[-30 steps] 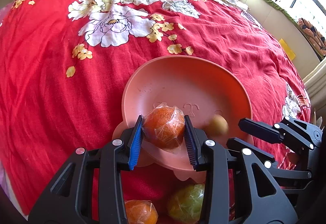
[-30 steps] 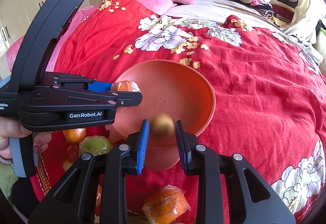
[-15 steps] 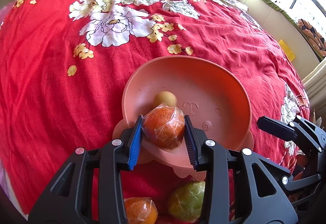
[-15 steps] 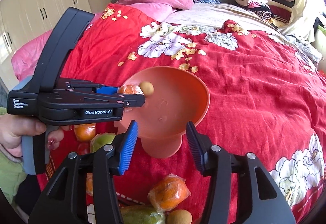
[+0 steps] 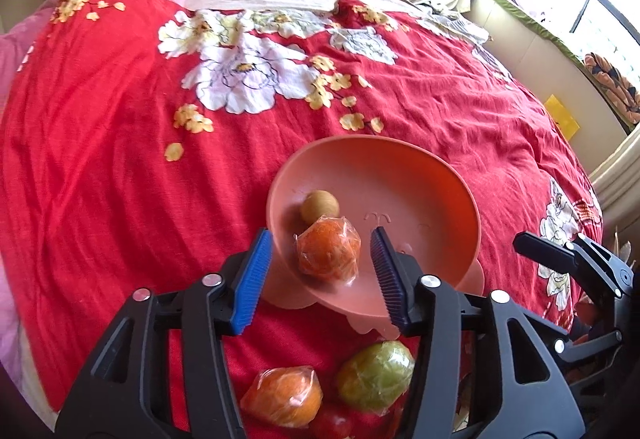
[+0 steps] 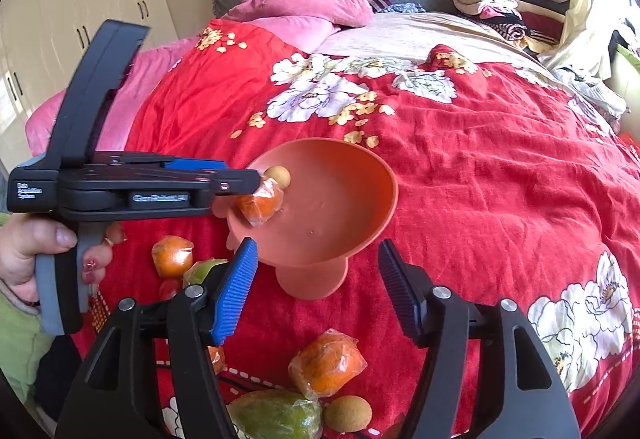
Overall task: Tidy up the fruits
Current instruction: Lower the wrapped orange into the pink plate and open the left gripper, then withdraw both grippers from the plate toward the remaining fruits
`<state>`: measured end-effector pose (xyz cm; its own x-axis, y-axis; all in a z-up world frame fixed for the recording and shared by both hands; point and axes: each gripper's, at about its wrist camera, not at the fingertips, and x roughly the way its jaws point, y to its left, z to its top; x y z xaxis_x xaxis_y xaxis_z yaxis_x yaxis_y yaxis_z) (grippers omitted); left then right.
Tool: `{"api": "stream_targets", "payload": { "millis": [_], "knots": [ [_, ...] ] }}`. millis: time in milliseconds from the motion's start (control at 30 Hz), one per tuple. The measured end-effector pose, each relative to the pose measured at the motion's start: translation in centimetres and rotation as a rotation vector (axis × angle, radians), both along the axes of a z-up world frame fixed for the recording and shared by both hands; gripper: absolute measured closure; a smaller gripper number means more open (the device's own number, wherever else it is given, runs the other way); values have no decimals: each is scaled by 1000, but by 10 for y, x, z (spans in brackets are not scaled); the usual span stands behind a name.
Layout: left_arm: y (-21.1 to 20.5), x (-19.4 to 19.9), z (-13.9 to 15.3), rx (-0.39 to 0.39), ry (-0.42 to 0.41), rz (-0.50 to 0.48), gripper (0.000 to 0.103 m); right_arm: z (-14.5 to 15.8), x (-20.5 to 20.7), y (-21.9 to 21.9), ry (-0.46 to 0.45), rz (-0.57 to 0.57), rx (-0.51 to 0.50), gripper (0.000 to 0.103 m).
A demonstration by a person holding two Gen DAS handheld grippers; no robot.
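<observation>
Left wrist view: left gripper [image 5: 318, 267] has let go since half a second ago, jaws now spread wide and clear of the wrapped orange [image 5: 328, 253], which sits between them inside the pink bowl [image 5: 432, 191], touching a small brown fruit [image 5: 319, 206]. Right gripper [image 6: 316, 289] is also wide apart and empty, hanging near the bowl's foot. On the red bedspread [image 6: 480, 167], another wrapped orange [image 6: 326, 363] and a green fruit [image 6: 276, 415] lie below it.
</observation>
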<state>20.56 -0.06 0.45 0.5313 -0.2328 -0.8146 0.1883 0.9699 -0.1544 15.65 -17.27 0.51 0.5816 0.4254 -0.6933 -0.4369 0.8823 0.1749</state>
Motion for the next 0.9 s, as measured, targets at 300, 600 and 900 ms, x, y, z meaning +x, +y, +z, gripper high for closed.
{"api": "stream_targets", "payload": {
  "millis": [300, 600, 900],
  "knots": [
    [11, -13, 12, 4, -35, 27, 38, 4, -1, -11, -12, -33, 13, 29],
    [12, -29, 20, 14, -63, 39, 25, 6, -3, -13, -19, -42, 21, 19],
    [13, -39, 26, 18, -80, 52, 12, 16, -7, -21, -44, -63, 38, 12]
  ]
}}
